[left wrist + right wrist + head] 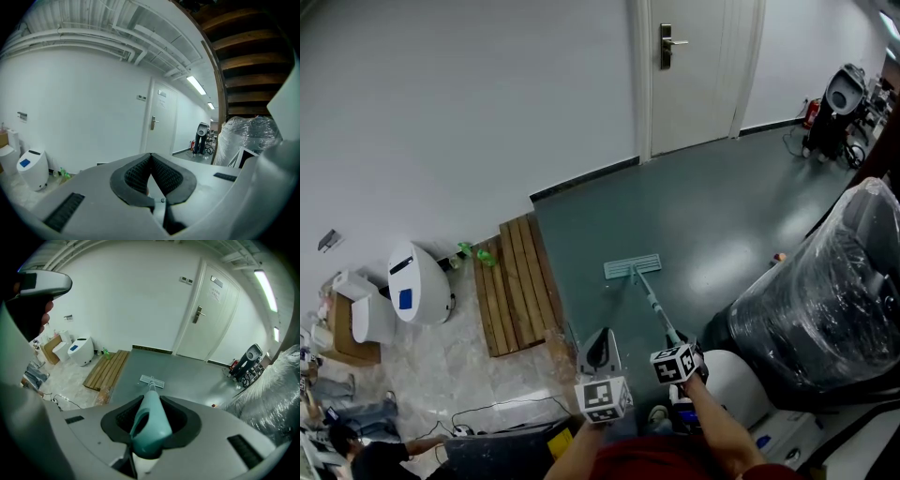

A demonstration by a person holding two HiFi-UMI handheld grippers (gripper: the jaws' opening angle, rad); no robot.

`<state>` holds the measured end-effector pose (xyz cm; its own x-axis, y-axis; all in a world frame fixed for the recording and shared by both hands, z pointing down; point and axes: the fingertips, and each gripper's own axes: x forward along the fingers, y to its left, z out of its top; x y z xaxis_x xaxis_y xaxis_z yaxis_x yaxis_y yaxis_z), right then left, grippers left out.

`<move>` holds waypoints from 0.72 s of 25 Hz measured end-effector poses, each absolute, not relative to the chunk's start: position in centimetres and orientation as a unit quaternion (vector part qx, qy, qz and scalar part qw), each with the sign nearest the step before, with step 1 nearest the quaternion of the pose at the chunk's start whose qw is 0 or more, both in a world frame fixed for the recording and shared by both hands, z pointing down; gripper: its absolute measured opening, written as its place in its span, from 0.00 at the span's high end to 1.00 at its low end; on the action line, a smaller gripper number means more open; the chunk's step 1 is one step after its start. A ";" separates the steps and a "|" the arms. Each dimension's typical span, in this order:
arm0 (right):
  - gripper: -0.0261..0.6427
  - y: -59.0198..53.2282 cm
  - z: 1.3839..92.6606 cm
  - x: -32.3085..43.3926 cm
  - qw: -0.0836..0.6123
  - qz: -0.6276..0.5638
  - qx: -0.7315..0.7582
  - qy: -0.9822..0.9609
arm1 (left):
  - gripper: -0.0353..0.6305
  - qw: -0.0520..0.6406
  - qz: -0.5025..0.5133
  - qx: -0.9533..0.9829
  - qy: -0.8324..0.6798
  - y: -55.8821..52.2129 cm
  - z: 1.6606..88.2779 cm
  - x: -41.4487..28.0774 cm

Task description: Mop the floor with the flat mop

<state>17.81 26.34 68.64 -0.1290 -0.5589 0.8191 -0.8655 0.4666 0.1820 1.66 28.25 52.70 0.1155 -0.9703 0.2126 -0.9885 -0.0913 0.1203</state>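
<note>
A flat mop lies with its pale green head [633, 267] on the dark green floor [694, 216], its thin handle [656, 307] running back toward me. My right gripper [678, 361] is shut on the mop's teal handle end [149, 423]; the mop head [152, 380] shows beyond the jaws on the floor. My left gripper [600, 361] is held up beside it, to the left, jaws shut with nothing between the pads [151, 174]. It points level at the wall and door.
A wooden slat pallet [517, 284] lies left of the mop by the wall. A white rounded machine [419, 283] stands further left. A plastic-wrapped bulky object [834, 291] fills the right side. The white door [689, 70] is ahead; a black machine [834, 112] stands far right.
</note>
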 end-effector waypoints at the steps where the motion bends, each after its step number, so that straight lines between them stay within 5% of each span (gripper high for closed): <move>1: 0.79 26.0 68.7 17.5 0.446 0.171 0.488 -0.731 | 0.93 0.118 0.038 0.738 -0.664 27.9 52.7 1.3; 18: 0.79 18.3 69.1 11.4 0.449 0.178 0.505 -0.716 | 0.93 0.112 0.027 0.746 -0.656 21.1 52.4 -6.2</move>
<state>11.41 18.34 69.07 -0.0873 -0.5632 0.8217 -0.8820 0.4271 0.1990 -6.24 21.10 52.41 0.1389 -0.9724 0.1873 -0.9847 -0.1154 0.1308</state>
